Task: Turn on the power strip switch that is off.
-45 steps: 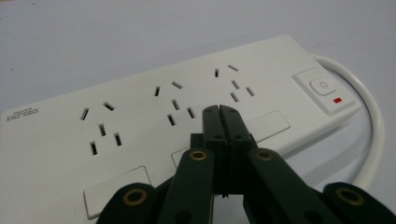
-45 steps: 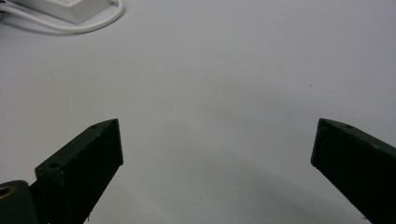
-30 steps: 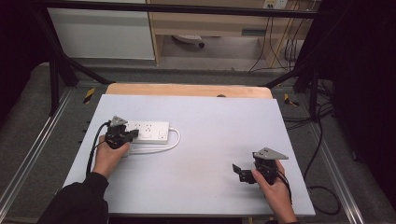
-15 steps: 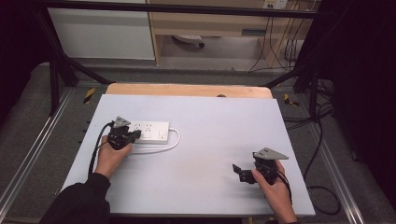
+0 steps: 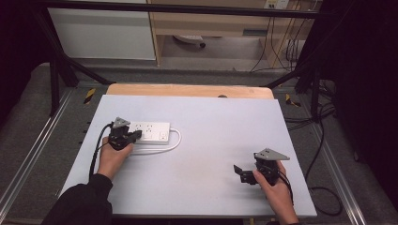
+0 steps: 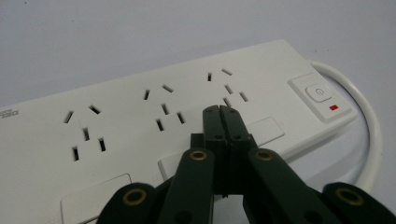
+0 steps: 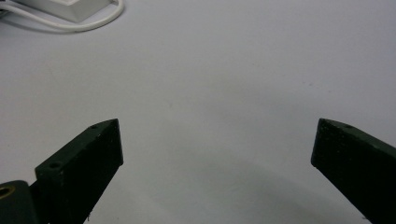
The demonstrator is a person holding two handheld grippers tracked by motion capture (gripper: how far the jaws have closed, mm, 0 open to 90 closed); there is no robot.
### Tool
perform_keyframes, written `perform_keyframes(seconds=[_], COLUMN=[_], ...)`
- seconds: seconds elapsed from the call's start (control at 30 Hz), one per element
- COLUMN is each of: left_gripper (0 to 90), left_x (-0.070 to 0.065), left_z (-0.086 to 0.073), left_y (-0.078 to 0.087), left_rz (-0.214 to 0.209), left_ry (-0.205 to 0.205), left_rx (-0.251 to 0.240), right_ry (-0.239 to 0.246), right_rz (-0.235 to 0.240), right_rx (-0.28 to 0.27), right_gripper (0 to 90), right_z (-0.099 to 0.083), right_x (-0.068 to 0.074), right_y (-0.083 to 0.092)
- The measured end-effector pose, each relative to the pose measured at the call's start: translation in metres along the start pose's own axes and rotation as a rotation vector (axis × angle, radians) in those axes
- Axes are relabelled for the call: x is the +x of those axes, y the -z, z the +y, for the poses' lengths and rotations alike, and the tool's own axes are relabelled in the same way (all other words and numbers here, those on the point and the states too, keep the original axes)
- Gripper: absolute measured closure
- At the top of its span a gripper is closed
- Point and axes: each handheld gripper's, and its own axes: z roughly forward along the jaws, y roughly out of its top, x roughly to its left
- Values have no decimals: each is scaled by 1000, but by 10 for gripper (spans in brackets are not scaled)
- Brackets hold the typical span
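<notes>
A white power strip (image 5: 151, 132) (image 6: 140, 116) with three sockets and a switch with a red light (image 6: 321, 95) lies on the left half of the table. Its white cable (image 5: 173, 142) (image 6: 369, 135) loops round the switch end. My left gripper (image 5: 137, 135) (image 6: 219, 110) is shut with nothing between its jaws; its tip hovers over the strip's near edge, below the socket closest to the switch. My right gripper (image 5: 238, 172) (image 7: 215, 144) rests open near the table's front right, jaws wide apart over bare surface.
The pale grey table top (image 5: 220, 126) sits on a wooden board (image 5: 187, 90). A corner of the strip and its cable (image 7: 74, 18) appear far off in the right gripper view. Black frame bars and loose floor cables (image 5: 319, 136) surround the table.
My left gripper has edged rightward along the strip toward the switch end. The right gripper has stayed still.
</notes>
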Motion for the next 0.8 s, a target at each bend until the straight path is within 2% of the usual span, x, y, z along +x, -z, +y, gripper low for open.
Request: perform_keyframes(seconds=[0.1, 0.23, 0.7, 0.8], left_gripper=[900, 900, 900, 860], left_x=[1, 4, 3, 3], left_z=[1, 3, 5, 5], left_y=[2, 5, 7, 7], left_rz=[23, 24, 13, 19], left_ry=[0, 19, 7, 10], left_rx=[3, -15, -35, -38], right_ry=[-1, -2, 3, 1], right_rz=[-1, -1, -3, -3], right_rx=[0, -2, -1, -2], right_gripper=[27, 27, 27, 27], right_z=[0, 0, 0, 0], right_x=[0, 0, 0, 0], right_y=[0, 0, 0, 0])
